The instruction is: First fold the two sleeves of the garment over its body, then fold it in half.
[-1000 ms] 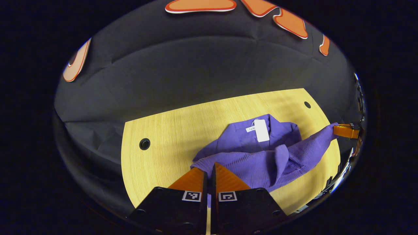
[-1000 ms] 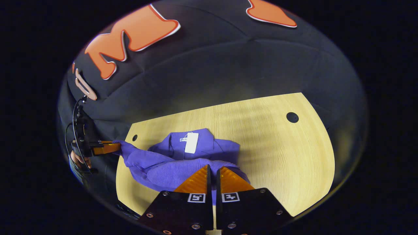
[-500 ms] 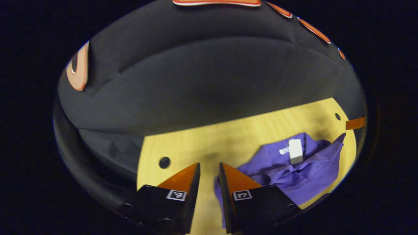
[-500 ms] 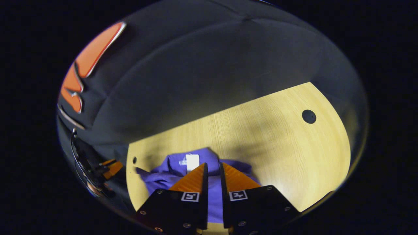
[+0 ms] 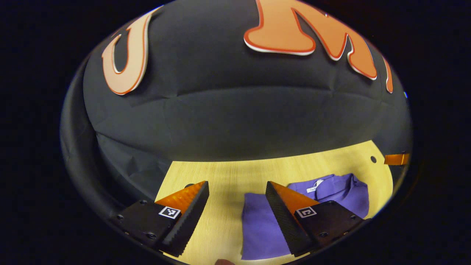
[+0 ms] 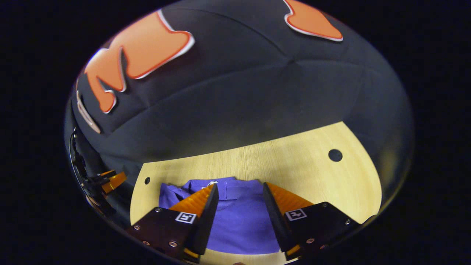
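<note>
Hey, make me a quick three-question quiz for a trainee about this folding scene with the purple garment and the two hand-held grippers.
1. True or false: the left hand-held gripper is clamped on the purple garment.
2. Multiple choice: the garment lies on A) the wooden table, B) a chair, C) the floor.
3. Fill in: the right hand-held gripper has its jaws ____.

Key
1. False; its jaws stand apart, with bare table and the garment's edge showing between them.
2. A.
3. Open, above the garment, which lies flat below them.
</note>
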